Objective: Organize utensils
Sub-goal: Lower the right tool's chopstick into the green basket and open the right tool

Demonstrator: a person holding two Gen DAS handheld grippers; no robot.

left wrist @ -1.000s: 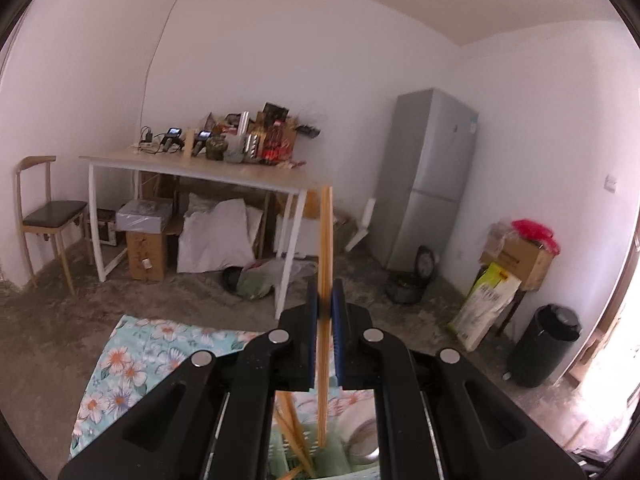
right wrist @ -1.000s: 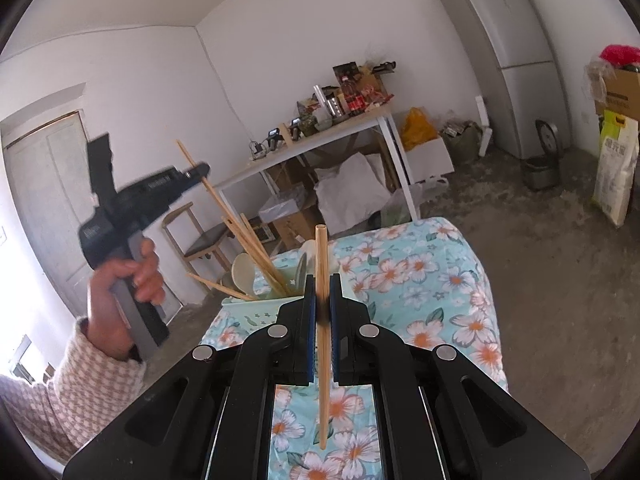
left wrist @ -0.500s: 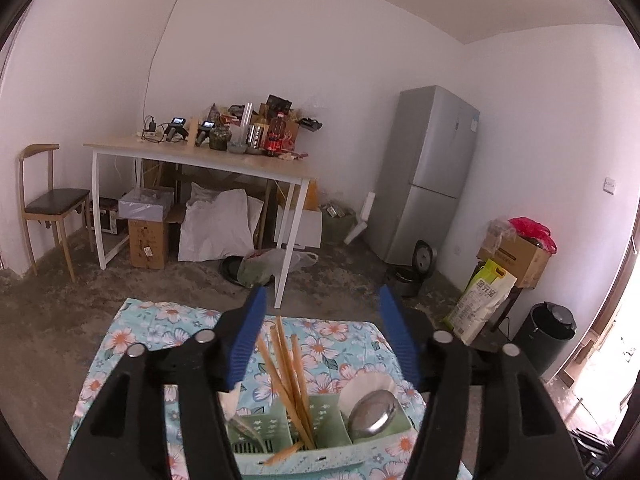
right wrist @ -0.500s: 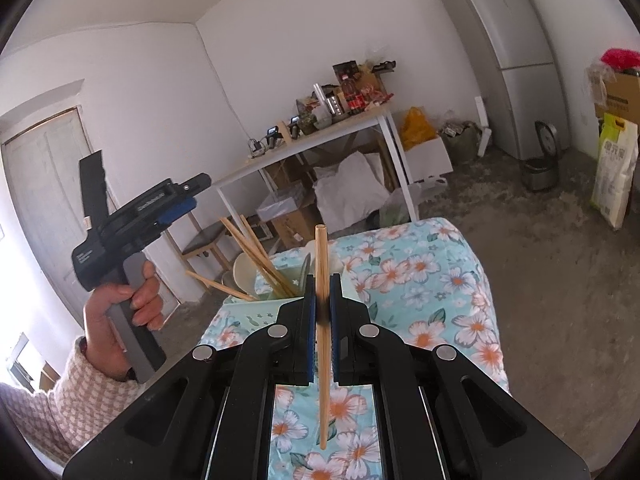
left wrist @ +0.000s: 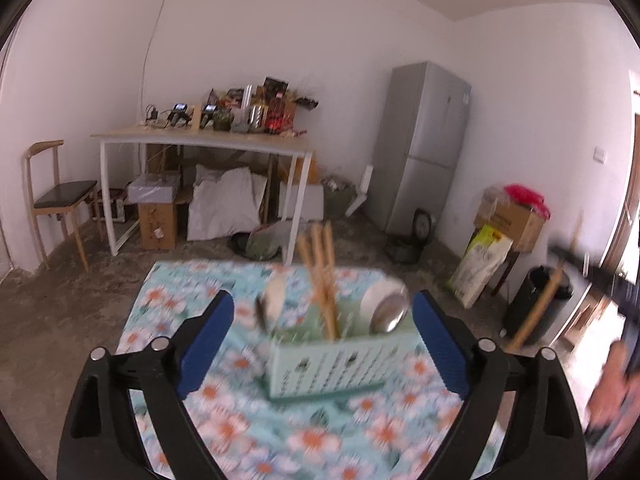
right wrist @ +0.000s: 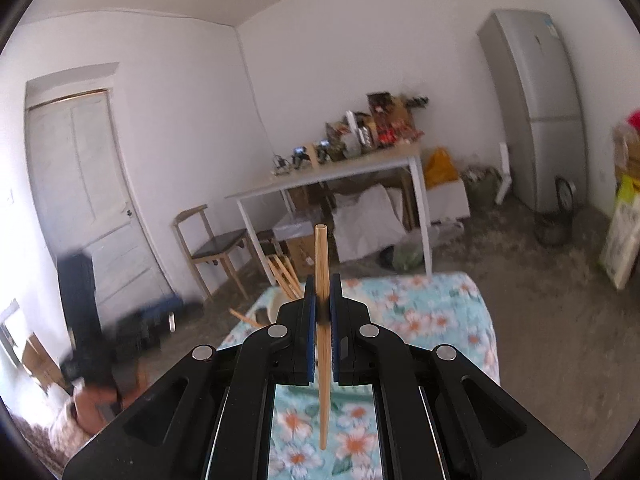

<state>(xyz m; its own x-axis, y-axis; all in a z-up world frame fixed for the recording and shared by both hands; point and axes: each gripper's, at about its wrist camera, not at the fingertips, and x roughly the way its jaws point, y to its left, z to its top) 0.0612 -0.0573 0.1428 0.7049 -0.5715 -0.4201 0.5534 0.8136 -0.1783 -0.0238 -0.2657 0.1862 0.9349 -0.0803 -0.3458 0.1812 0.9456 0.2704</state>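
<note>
On floral-cloth counter point(left wrist: 224, 420): green basket point(left wrist: 332, 364) upright, holding chopsticks point(left wrist: 322, 280), white spoon point(left wrist: 274, 300), steel spoon point(left wrist: 390, 314). Left claw point(left wrist: 322, 344): jaws just opened wide, blue pads either side of basket, nothing between them, no contact visible. Right claw point(right wrist: 322, 324): clamped on single chopstick point(right wrist: 322, 300), stick near upright, above cloth, apart from basket. Person's hand point(right wrist: 100, 396) with left claw at left edge of right view, blurred.

My left wrist view looks over the floral cloth point(left wrist: 224, 420) toward the fridge point(left wrist: 424, 148); my right view faces likewise from farther right, sharing the white table point(right wrist: 340, 172).
</note>
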